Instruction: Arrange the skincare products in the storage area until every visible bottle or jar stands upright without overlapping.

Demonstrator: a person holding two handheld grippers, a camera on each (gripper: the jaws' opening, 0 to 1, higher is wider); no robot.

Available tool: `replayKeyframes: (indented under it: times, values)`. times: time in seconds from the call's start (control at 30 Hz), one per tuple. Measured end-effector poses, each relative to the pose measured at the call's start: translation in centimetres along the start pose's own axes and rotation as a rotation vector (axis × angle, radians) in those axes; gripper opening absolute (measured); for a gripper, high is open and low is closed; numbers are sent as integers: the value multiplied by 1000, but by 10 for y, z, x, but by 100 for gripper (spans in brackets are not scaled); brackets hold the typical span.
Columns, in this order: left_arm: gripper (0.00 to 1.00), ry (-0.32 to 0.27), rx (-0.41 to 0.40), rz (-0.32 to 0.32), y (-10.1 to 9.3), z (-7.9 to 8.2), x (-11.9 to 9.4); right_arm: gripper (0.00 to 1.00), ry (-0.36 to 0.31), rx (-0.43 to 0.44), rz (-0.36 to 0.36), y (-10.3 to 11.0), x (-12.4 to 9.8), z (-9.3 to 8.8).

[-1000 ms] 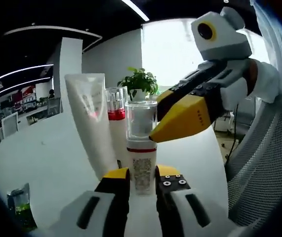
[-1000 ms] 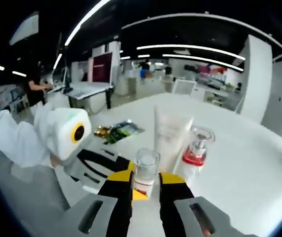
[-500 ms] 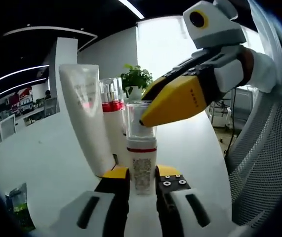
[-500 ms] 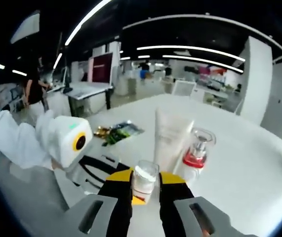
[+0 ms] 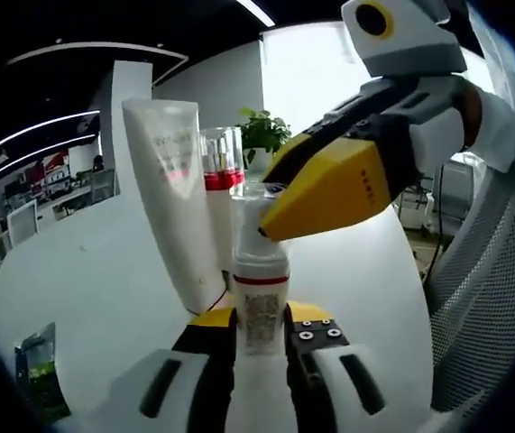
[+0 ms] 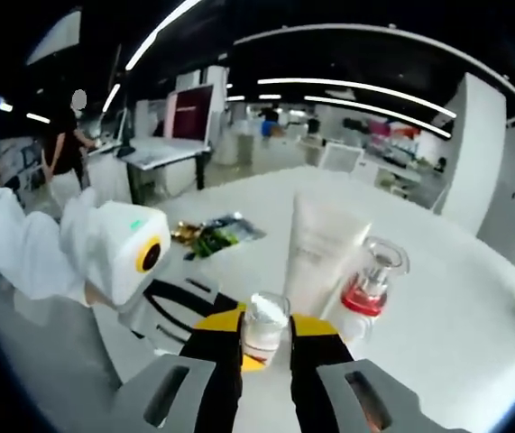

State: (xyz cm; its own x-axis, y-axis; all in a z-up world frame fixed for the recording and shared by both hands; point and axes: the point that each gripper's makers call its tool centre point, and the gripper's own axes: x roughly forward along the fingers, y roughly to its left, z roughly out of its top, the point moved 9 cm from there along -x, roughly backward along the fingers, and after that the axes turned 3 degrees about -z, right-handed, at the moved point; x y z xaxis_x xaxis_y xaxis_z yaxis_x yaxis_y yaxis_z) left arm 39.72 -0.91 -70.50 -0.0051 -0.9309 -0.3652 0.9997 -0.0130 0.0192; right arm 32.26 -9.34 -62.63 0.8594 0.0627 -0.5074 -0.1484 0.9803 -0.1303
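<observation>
A white bottle [image 5: 259, 311] with a red band and a barcode label stands upright between the jaws of my left gripper [image 5: 259, 317], which is shut on its body. Its clear cap [image 6: 264, 327] sits between the jaws of my right gripper [image 6: 266, 323], which closes on it from above. The right gripper's yellow finger [image 5: 329, 185] covers most of that cap. A tall white tube [image 5: 171, 194] [image 6: 322, 253] stands just behind, beside a clear-capped bottle with a red collar [image 5: 222, 171] [image 6: 374, 275]. The left gripper's fingers [image 6: 185, 302] reach in from the left.
The round white table [image 5: 86, 289] carries green snack packets [image 5: 33, 379] [image 6: 210, 236] near its edge. A potted plant [image 5: 266, 135] stands at the far side. A mesh chair [image 5: 492, 298] is at the right. A person [image 6: 63, 153] stands at distant desks.
The right gripper's yellow jaw has slid from beside the clear cap to over it. The bottle stays in the left gripper. Both views shifted slightly.
</observation>
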Motion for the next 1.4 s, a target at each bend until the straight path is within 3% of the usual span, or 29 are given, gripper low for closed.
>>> replayKeyframes:
  times: [0.67,1.23,1.3,1.33,1.37,1.4]
  values:
    - [18,66,-7,81,9,0,-2,11,17,-11,-16,-2,3,-5]
    - [16,66,-35,2,4,2,-1,12,22,9,9,2,4,-3]
    - [14,74,-35,-9,4,2,-1,12,52,-35,-15,0,4,-8]
    - [12,74,-35,-8,4,2,-2,12,49,-30,-13,-1,4,-8]
    - [2,82,-31,-4,4,1,-2,12,49,-15,-8,-2,3,-9]
    - [1,100,-43,-10,2,-3,-4,12,45,18,1,-1,3,-9]
